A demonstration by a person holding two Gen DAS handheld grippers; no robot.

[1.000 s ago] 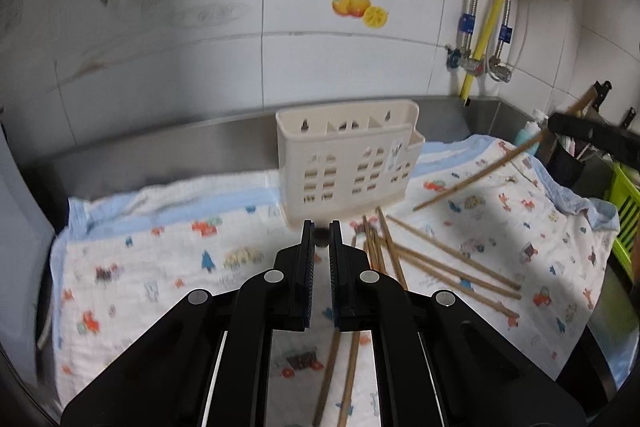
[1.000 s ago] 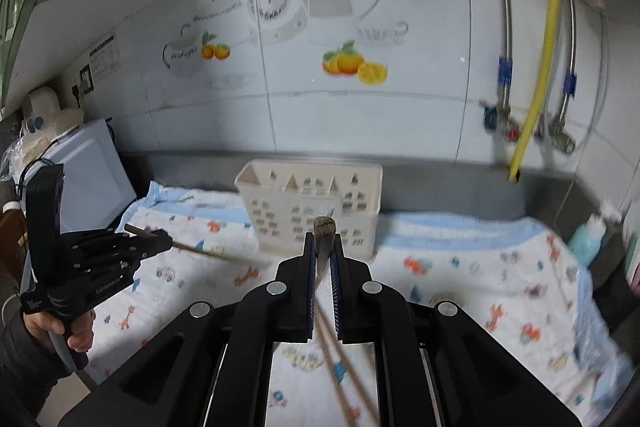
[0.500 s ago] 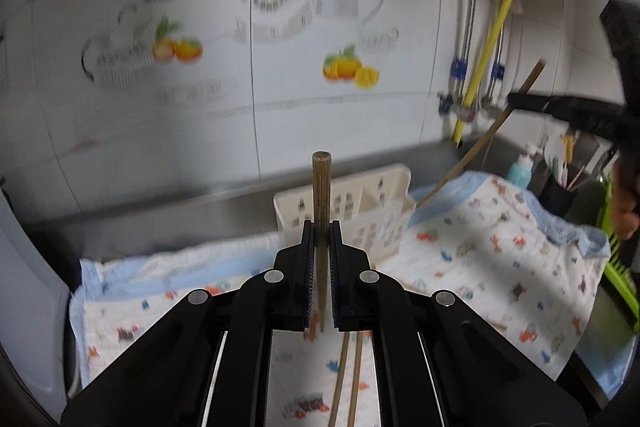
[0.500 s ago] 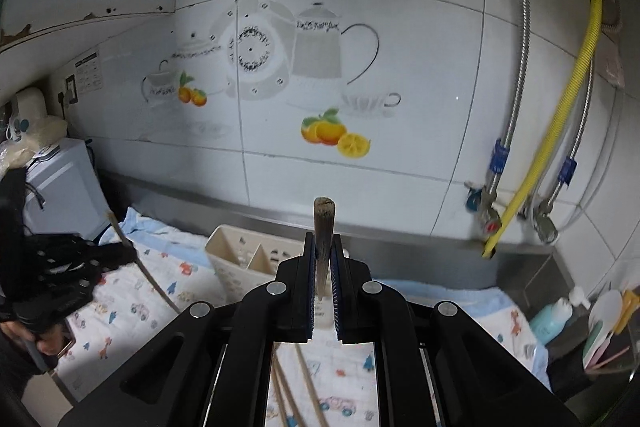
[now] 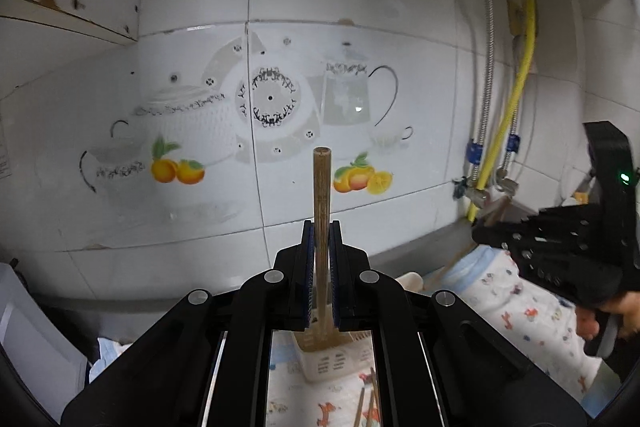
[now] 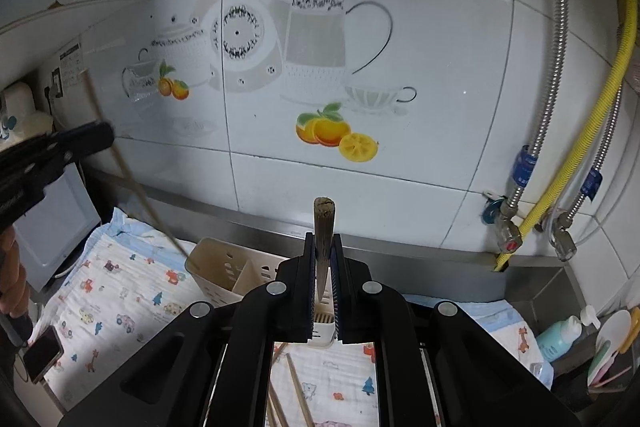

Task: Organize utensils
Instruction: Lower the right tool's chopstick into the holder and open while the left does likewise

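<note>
Two grippers, each clamped on a chopstick
Left gripper [image 5: 321,259] and right gripper [image 6: 323,267] hold above the utensil holder [image 6: 224,273]

Ahead of and below the right gripper [image 6: 321,291], the cream holder [image 6: 218,267] stands open-topped. To its left, the left gripper [image 6: 86,139] and its slanting chopstick [image 6: 132,183] crowd that side. The tiled wall [image 6: 400,155] closes off the far side; hoses [image 6: 560,155] block the right.
</note>
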